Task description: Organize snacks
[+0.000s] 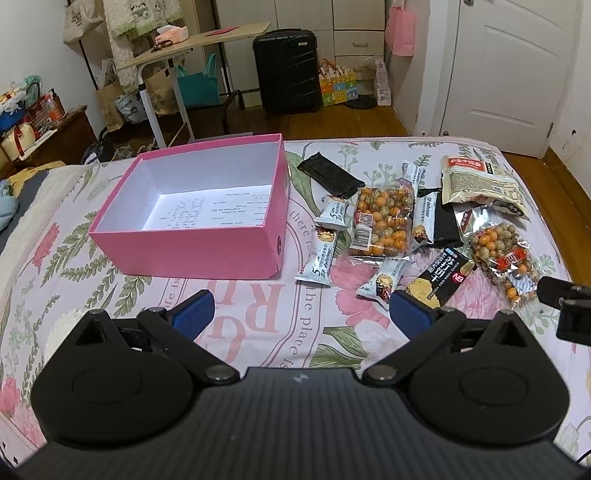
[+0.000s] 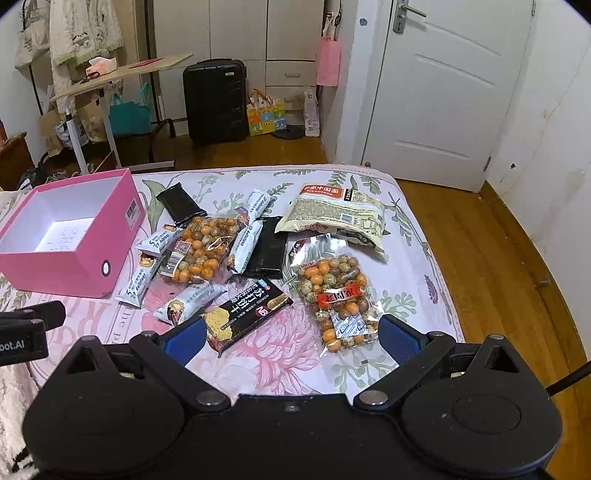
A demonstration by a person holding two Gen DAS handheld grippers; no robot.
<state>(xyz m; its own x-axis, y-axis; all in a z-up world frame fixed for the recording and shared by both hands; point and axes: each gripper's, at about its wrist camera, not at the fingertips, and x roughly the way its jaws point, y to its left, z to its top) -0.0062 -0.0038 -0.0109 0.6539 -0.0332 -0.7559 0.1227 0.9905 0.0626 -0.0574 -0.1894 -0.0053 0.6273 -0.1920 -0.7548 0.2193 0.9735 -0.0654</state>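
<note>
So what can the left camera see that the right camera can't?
Only the left wrist view shows the whole inside of the pink box, with nothing in it but printed paper on the bottom, and the cluttered bags at the far left. Only the right wrist view shows the door handle and the label on the box's end. Both show the pile of snacks, the black suitcase, and an open hand-held gripper.

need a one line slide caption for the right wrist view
Open right tool hovers over snack packets scattered on a floral bedsheet, beside an empty pink cardboard box.
</note>
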